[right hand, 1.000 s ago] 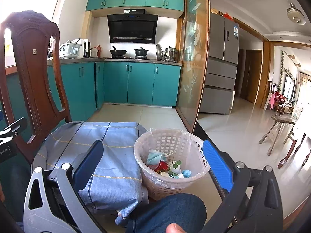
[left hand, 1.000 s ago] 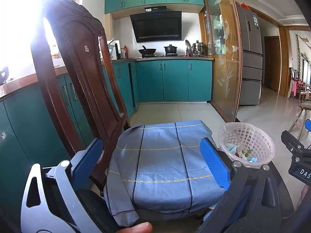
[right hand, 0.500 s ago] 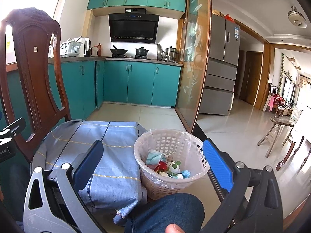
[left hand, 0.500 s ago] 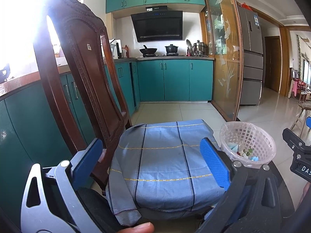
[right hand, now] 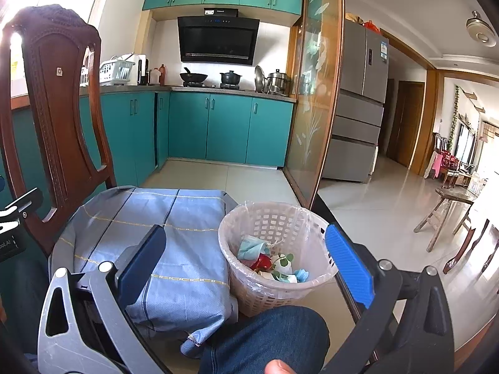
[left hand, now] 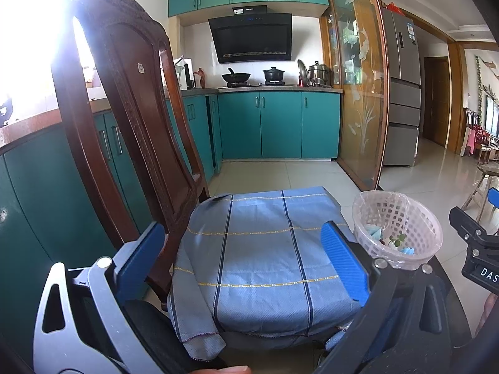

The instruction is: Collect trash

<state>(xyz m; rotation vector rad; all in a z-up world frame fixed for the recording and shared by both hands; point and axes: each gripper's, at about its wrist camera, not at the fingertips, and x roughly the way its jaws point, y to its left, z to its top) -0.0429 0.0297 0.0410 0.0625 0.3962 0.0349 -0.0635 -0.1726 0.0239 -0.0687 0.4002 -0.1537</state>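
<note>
The wooden chair (left hand: 131,131) fills the 9 to 11 o'clock side of the left wrist view, and its seat under the blue checked cloth (left hand: 259,249) sits dead centre, bare of any litter that I can see. At 3 o'clock of the seat, just beside it on the floor, stands the lined white basket (right hand: 274,249), already holding the trash (right hand: 268,261): a blue mask, something red, scraps of paper and a green sprig.

Both tools are empty. The left hand-held gripper (left hand: 246,258) hangs over the cloth with its jaws spread wide; the right hand-held gripper (right hand: 246,265) is equally wide, framing the basket, with a denim-clad knee (right hand: 265,336) at 6 o'clock.

The likely slip from here, I judge, is the light basket: a low sweep of the right tool could catch its rim or loose liner and tip the contents across the tiles. A dragged left jaw could also snag the cloth and pull it off the seat.
</note>
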